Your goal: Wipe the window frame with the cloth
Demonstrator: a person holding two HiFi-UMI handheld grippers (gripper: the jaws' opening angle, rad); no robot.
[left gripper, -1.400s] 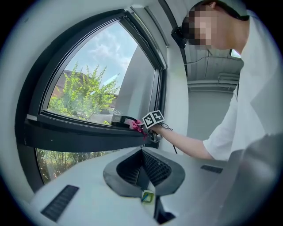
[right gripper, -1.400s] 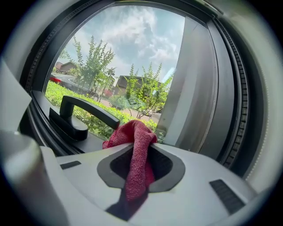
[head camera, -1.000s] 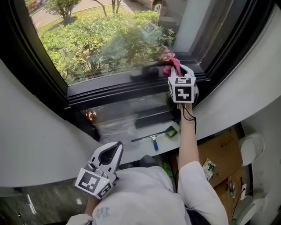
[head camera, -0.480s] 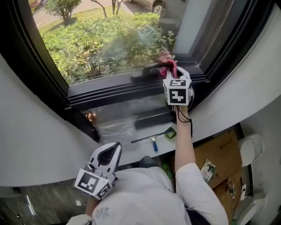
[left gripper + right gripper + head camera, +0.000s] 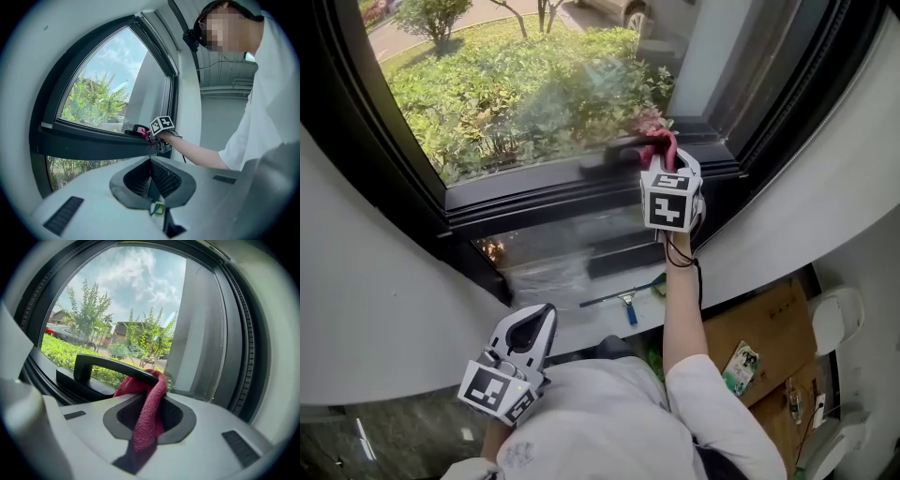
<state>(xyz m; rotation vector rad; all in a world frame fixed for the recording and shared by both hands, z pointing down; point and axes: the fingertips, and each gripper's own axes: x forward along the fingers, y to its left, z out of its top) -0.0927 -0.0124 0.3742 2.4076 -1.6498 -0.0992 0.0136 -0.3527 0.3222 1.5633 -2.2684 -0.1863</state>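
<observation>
The right gripper (image 5: 151, 404) pinches the red cloth (image 5: 144, 427), whose bunched end sits against the black handle (image 5: 110, 365) on the lower window frame (image 5: 534, 192). The cloth could snag on that handle and slide out of the jaws, leaving bare plastic to scrape the frame. The left gripper (image 5: 149, 180), jaws pressed together on nothing, hangs low, well apart

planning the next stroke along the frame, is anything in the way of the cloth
Yes. The black window handle sits on the window frame right at the cloth, which the right tool grips. The cloth touches the handle's end.
</observation>
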